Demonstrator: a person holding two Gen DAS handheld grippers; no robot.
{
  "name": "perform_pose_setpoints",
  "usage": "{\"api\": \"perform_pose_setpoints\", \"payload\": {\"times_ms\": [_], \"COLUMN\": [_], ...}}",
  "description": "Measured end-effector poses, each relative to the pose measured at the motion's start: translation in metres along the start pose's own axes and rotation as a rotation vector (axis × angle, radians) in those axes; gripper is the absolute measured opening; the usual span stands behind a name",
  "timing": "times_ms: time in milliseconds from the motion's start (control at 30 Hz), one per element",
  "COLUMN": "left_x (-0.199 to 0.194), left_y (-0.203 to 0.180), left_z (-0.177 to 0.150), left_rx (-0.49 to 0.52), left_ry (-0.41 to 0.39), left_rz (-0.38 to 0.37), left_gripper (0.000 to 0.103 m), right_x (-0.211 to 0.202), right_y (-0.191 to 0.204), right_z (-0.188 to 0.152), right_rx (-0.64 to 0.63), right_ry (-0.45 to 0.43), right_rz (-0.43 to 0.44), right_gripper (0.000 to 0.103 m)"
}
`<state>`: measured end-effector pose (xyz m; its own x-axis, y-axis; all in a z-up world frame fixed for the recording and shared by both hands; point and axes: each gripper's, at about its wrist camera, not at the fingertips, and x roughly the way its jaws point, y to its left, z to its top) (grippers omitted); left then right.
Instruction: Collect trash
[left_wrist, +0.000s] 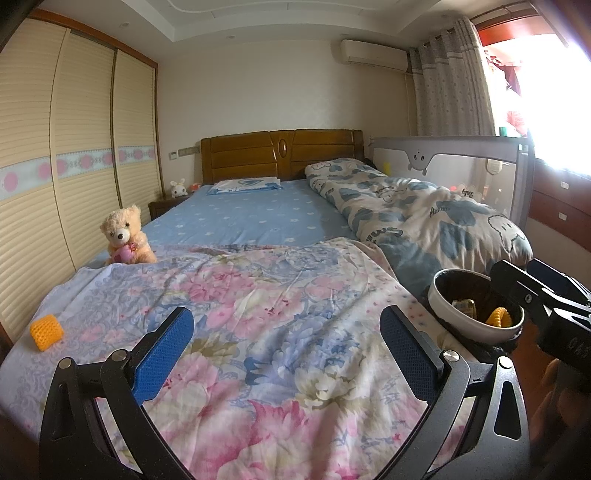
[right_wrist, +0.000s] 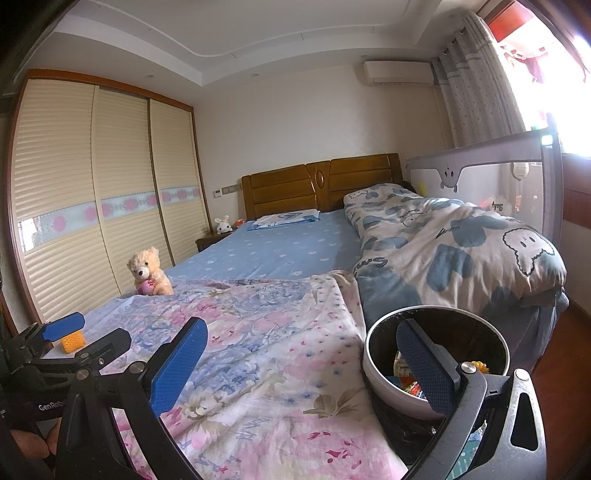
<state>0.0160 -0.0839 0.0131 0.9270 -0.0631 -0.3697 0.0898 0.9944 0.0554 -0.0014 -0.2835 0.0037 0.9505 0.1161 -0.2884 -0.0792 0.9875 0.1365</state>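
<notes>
A yellow foam net sleeve lies on the floral blanket near the bed's left edge; it also shows in the right wrist view. A white trash bin with a black liner stands at the bed's right corner, holding wrappers and a yellow piece. In the right wrist view the bin is under my right finger. My left gripper is open and empty above the blanket, right of the sleeve. My right gripper is open and empty, one finger over the bin.
A teddy bear sits on the bed's left side. A rolled cartoon quilt lies along the right, beside a grey bed rail. A sliding wardrobe lines the left wall. A wooden headboard stands at the far end.
</notes>
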Motion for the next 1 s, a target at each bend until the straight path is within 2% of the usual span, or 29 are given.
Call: {"api": "perform_pose_setpoints", "payload": {"times_ms": [667,1000], "left_x": [0.001,0.007], "left_y": [-0.003,0.002], "left_z": [-0.003,-0.012], "left_rx": [0.0,-0.012], "left_ry": [0.007,0.03], "left_rz": [-0.002,-0.007], "left_gripper": [0.103,0.103], "right_x": [-0.001,0.005], "right_y": [0.0,0.007], "right_z": [0.001,-0.002], "right_rx": [0.002,0.016], "right_ry": [0.001,0.03], "right_rz": [0.001,0.01], "right_gripper": [0.103,0.103]}}
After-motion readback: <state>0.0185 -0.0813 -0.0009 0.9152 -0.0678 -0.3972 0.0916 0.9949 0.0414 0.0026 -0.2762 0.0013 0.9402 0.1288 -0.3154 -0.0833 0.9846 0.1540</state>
